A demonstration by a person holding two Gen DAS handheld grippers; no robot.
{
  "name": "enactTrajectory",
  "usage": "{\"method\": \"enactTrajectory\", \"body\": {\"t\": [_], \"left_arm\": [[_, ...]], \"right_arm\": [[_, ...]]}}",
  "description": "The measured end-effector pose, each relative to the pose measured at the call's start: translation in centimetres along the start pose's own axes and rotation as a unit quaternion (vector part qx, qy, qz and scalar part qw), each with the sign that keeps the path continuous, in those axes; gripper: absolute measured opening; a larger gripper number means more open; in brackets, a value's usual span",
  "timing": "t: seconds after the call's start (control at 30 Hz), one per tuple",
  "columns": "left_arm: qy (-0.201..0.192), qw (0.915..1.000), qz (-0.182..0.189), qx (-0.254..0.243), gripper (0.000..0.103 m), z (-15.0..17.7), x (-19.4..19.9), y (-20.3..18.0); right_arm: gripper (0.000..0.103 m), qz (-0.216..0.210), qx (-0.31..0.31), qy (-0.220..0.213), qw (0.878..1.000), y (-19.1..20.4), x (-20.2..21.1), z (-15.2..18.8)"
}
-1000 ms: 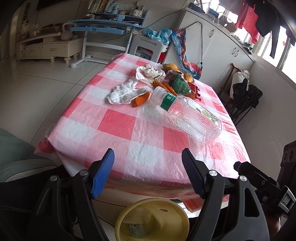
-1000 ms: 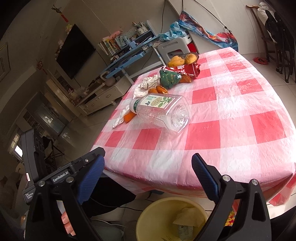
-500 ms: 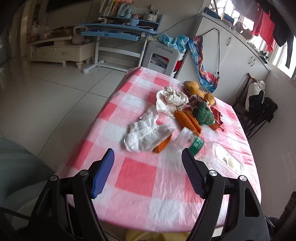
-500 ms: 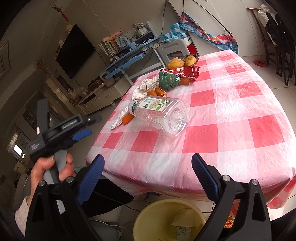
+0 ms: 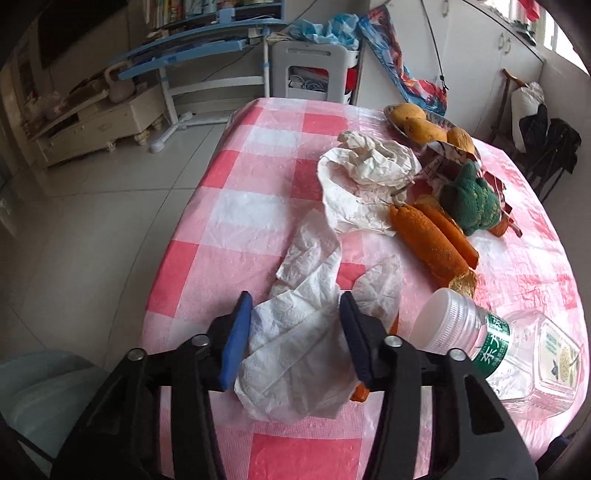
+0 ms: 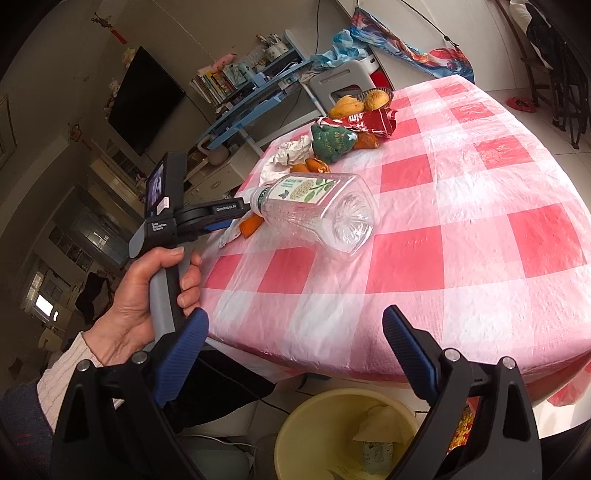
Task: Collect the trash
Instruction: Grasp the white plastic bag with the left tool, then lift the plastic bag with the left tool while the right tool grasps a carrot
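The left gripper (image 5: 291, 332) had its blue fingers partly apart around a crumpled white tissue (image 5: 299, 354) on the pink checked tablecloth (image 5: 251, 206). Just right lay an empty clear plastic bottle (image 5: 517, 354) on its side. The right gripper (image 6: 295, 354) was wide open over a yellow bin (image 6: 314, 417) holding paper scraps.

Soft daylight fills both views, brightest at the window (image 5: 554, 33) beyond the counter (image 5: 258, 206). Its plastic cloth shows mild sheen. Shadows stay faint. Fisheye bending curves the counter's edges; dark vignette fills the corners.
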State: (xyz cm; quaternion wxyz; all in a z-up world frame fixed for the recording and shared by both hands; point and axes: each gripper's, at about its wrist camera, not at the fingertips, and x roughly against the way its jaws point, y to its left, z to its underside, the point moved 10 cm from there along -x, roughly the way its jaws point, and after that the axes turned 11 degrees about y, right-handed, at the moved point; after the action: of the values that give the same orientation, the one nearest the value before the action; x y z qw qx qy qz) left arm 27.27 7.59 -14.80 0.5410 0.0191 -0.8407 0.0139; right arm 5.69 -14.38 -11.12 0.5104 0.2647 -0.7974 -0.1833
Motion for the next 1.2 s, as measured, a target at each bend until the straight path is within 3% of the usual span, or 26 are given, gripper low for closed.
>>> {"method": "enactTrajectory", "body": {"t": [0.03,0.13,0.27,0.6,0.87,1.03,1.13,1.2], "left_arm": [[0.000,0.9999,0.001,-0.013,0.018,0.0,0.1,-0.7],[-0.005,0.9996,0.023,-0.012,0.015,0.4,0.9,-1.5],[-0.044,0.9954,0.075,0.040,0.015,0.8,4.9,-0.6],[-0.127,0.9635,0.170,0.163,0.015,4.4,12.7,4.8],[-0.135,0.9557,0.187,0.183,0.015,5.5,13.5,5.9],[-0.136,0.9524,0.199,0.187,0.015,5.6,13.7,6.1],[-0.135,0.9490,0.207,0.195,0.015,5.5,13.5,6.2],[-0.135,0.9464,0.213,0.202,0.015,5.4,13.5,6.4]], "right_arm": [[0.091,0.000,0.000,0.001,1.000,0.0,-0.1,0.0],[0.091,0.000,0.002,0.003,1.000,0.2,-0.1,0.1],[0.091,0.003,0.010,0.004,1.000,0.4,-0.1,0.3],[0.091,0.011,0.056,0.031,0.998,2.8,-1.9,0.9],[0.091,0.001,0.091,0.057,0.994,5.4,-7.2,-3.2],[0.092,0.046,0.110,0.067,0.991,4.0,-10.1,-7.0],[0.092,0.053,0.075,0.049,0.995,2.8,-10.0,-9.4],[0.092,0.053,0.064,0.060,0.995,3.1,-10.6,-9.5]]}}
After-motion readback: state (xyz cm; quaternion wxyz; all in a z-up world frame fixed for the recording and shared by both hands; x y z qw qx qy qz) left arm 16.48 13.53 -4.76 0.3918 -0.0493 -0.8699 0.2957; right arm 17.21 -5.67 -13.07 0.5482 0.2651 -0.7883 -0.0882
